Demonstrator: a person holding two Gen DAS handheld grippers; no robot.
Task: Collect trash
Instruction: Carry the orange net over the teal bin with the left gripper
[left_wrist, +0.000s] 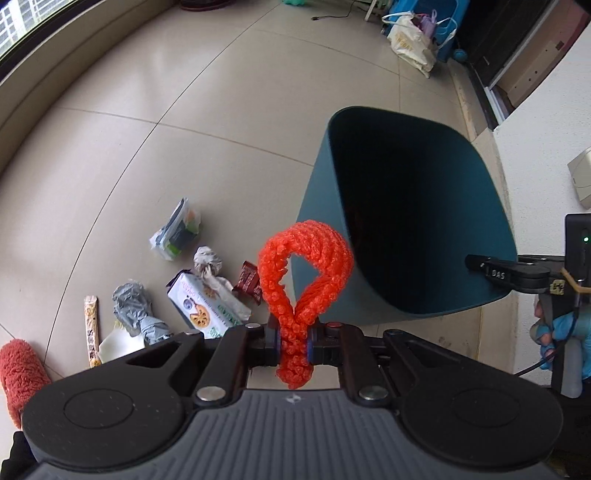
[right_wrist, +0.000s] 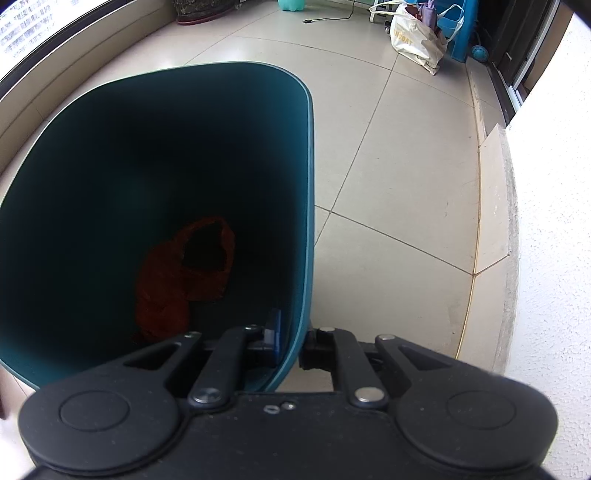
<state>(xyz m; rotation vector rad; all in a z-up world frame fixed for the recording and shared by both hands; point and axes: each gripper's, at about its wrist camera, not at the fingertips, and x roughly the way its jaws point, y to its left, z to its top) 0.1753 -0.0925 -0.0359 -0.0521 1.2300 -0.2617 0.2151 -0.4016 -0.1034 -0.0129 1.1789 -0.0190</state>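
Observation:
My left gripper is shut on a folded loop of orange knitted cord, held just left of a teal trash bin. My right gripper is shut on the bin's rim, one finger inside and one outside; it also shows in the left wrist view. An orange bag lies at the bin's bottom. Trash lies on the floor left of the bin: a cookie box, crumpled paper, a grey wad, a brown wrapper, a plastic packet and a chopstick sleeve.
A red fuzzy roller lies at the far left. A white wall runs along the right. Shopping bags and a blue container stand at the far end of the tiled floor. A window ledge curves along the left.

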